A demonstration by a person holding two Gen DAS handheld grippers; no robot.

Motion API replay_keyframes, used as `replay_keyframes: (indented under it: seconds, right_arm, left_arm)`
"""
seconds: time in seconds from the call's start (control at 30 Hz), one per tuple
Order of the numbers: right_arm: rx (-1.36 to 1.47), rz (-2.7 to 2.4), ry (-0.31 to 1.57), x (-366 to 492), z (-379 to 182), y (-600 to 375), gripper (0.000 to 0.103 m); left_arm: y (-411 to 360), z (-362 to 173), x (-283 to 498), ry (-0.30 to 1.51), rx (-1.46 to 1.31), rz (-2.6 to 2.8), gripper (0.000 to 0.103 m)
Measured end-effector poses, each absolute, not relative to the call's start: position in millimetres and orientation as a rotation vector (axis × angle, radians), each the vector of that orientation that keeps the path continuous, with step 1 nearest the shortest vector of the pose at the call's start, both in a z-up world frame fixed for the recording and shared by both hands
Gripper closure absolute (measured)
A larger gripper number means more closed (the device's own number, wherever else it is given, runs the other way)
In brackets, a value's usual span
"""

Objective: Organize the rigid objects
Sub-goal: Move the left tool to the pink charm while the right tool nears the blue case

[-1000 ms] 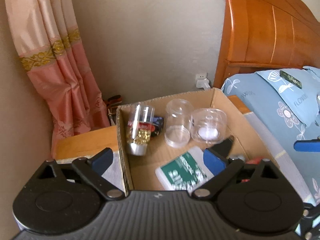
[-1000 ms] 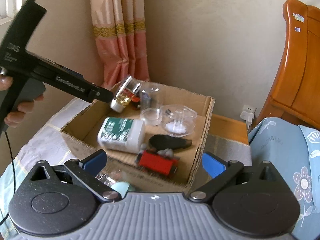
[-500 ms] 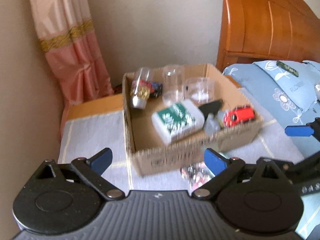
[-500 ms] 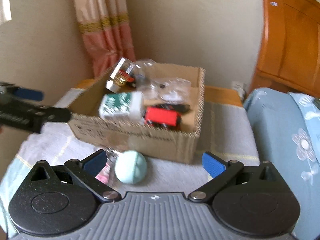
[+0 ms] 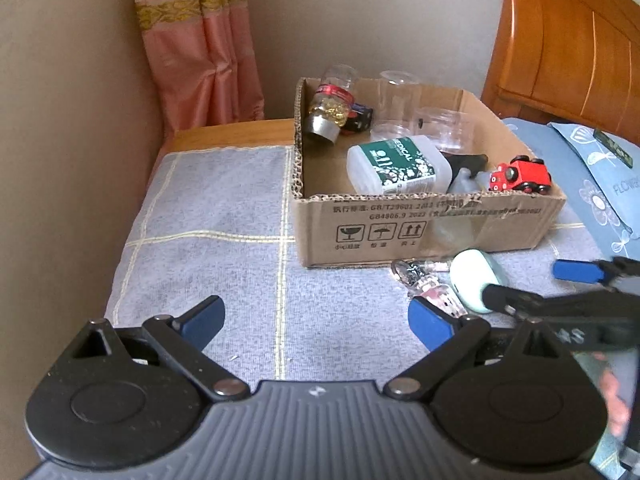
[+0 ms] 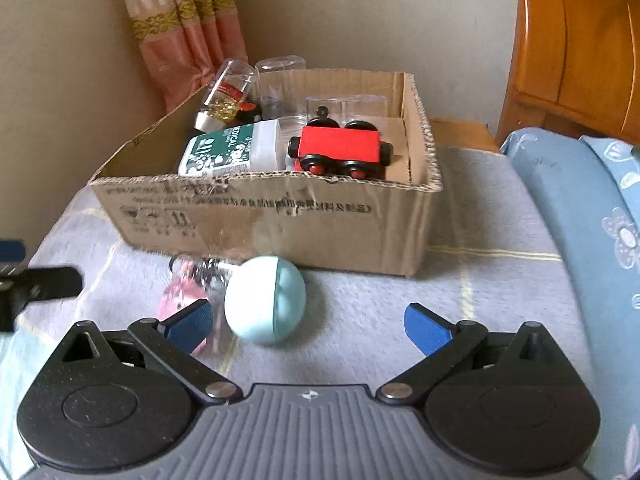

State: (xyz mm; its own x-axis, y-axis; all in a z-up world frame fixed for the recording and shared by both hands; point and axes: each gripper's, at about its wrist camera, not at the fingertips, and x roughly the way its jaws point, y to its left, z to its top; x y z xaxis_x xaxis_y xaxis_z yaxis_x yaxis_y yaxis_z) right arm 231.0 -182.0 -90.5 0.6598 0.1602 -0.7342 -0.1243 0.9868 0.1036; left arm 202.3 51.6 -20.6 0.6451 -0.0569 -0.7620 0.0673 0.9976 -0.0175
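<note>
- One cardboard box [image 5: 424, 224] sits in the upper middle of both views, on a grey cloth [image 5: 216, 240] with pale yellow lines.
- Inside the box I count one tilted jar of gold beads [image 5: 330, 110] at the far left corner, one white bottle with a green label [image 5: 398, 166] lying flat in the middle, and one red toy train [image 6: 340, 148] at the near right corner.
- Two, perhaps three, clear plastic cups [image 5: 442, 128] stand at the back; they overlap, so the count is unsure.
- One small dark thing lies beside the jar, too hidden to name.
- Outside the box, just in front of its near wall, lie one pale mint ball [image 6: 266, 300] and one clear pink keyring charm [image 5: 430, 290], touching or nearly so.
- The left gripper [image 5: 316, 320] at the bottom of its view has its fingers spread wide and empty, above bare cloth.
- The right gripper [image 6: 308, 326] is likewise wide open and empty; the ball sits between its blue pads, nearer the left one, apart from both.
</note>
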Motion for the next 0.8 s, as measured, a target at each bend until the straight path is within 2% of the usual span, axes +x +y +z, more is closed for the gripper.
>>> replay_keyframes:
  seconds: [0.37, 0.8]
  right_arm:
    - [-0.04, 0.091, 0.842, 248, -112, -160, 0.0]
    - [-0.068, 0.107, 0.823, 219, -114, -200, 0.0]
  left_arm:
    - [56, -25, 205, 0.872, 0.012, -0.061, 0.005]
    - [24, -41, 221, 0.897, 0.004, -0.199, 0.005]
